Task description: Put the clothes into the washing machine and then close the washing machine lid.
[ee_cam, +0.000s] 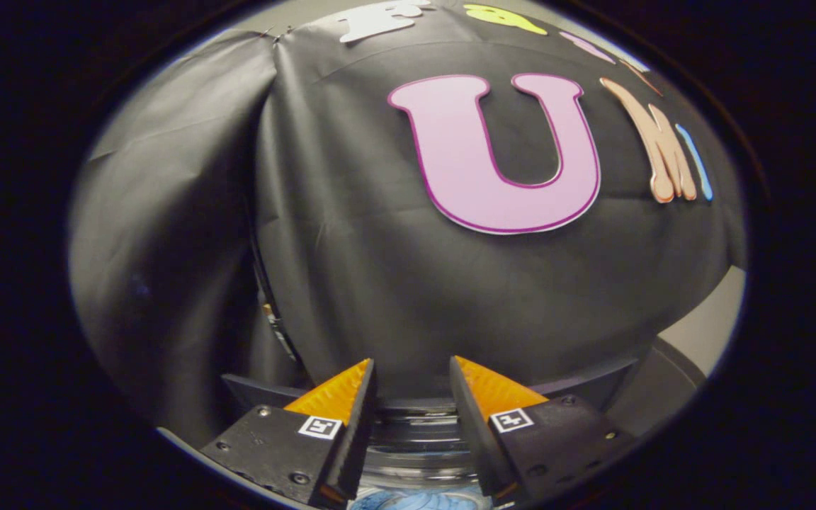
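My gripper (411,361) is open, with a clear gap and nothing held between the fingers. Directly beneath and between them lies the washing machine's round opening, its ribbed glossy rim (415,439) curving from one finger to the other. Lower down inside the opening a bluish patch (415,499) shows; I cannot tell whether it is cloth or the drum. The machine's dark grey top (656,389) spreads out beyond the right finger. A dark raised edge (585,386) runs behind the opening, just ahead of the fingertips.
The booth's black cloth wall (394,283) hangs close behind the machine, with a fold and a seam to the left (266,212). A strip of pale wall (712,326) shows past the cloth on the right.
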A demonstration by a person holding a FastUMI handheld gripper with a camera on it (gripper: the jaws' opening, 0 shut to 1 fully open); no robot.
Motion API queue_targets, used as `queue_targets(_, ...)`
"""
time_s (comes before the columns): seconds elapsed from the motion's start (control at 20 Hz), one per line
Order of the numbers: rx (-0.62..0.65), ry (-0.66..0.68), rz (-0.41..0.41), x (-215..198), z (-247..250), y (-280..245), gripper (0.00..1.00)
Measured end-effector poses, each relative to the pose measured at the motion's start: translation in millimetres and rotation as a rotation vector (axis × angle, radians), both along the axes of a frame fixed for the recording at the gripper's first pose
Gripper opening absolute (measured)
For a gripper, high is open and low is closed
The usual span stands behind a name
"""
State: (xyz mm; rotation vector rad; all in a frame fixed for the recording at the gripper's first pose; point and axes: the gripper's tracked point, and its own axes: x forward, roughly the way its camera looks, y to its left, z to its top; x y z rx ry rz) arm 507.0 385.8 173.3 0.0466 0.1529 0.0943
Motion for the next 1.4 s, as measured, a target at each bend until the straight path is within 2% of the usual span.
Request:
queue_targets(0.05,-0.047,0.006,-0.010,1.1,-2.0,-4.5,0.75)
queue_targets(0.15,-0.065,0.020,-0.055,4.9,-1.0,-12.7,0.82)
queue_targets(0.25,-0.030,0.067,-0.057,7.0,-10.4,-15.9,0.89)
queue_targets(0.4,-0.052,0.067,-0.053,3.0,-8.9,-17.8,0.99)
queue_targets(0.85,-0.052,0.044,-0.042,-33.0,-6.2,-20.4,1.00)
queue_targets(1.4,-0.050,0.040,-0.027,-98.0,-11.7,-20.3,1.00)
